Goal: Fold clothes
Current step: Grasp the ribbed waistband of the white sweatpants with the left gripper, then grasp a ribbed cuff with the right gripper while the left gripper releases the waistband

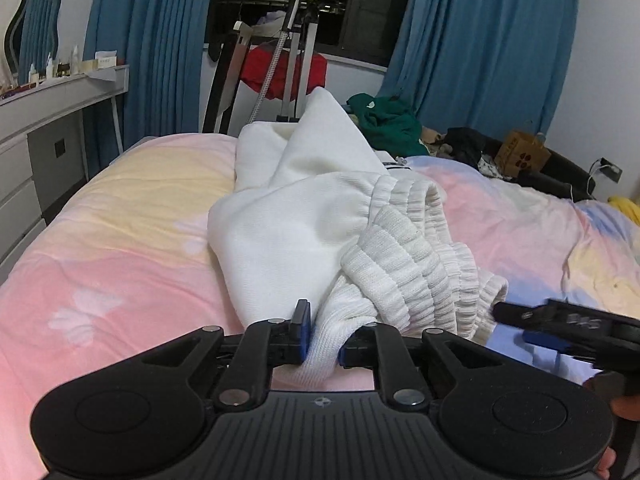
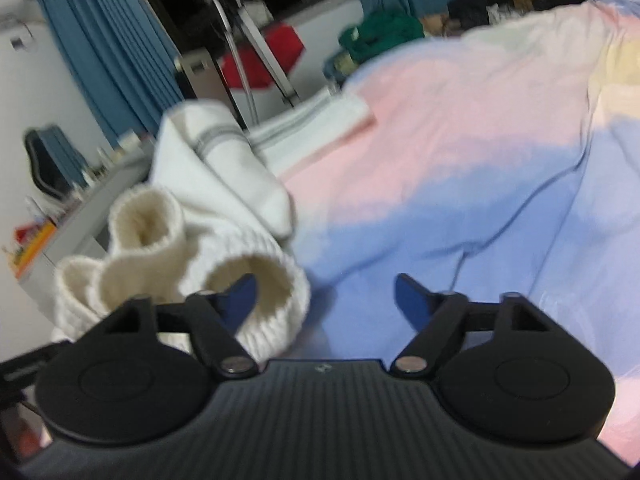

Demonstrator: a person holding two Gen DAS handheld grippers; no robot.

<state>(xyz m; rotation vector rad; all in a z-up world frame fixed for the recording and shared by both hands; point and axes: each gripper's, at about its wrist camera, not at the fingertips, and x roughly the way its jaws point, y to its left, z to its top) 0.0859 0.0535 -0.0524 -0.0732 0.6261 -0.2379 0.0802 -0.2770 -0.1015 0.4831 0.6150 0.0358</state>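
A white knit sweatshirt (image 1: 300, 220) with ribbed hem and cuffs lies bunched on a pastel pink, yellow and blue bed cover (image 1: 120, 240). My left gripper (image 1: 325, 338) is shut on a fold of the ribbed hem, which is pinched between its blue pads. My right gripper (image 1: 520, 326) reaches in from the right, its tip close to the ribbed edge. In the right wrist view, which is blurred, the right gripper (image 2: 326, 300) stands open. Its left finger (image 2: 240, 296) sits at the mouth of a ribbed cuff (image 2: 280, 312) of the sweatshirt (image 2: 224, 184), and its right finger is over bare bed cover (image 2: 480, 140).
A grey desk (image 1: 60, 96) with drawers and a mirror stands left of the bed. Beyond the bed are a clothes rack with a red item (image 1: 280, 68), a green garment (image 1: 384, 120) and a brown paper bag (image 1: 520, 156). A white striped piece (image 2: 312, 124) lies farther up.
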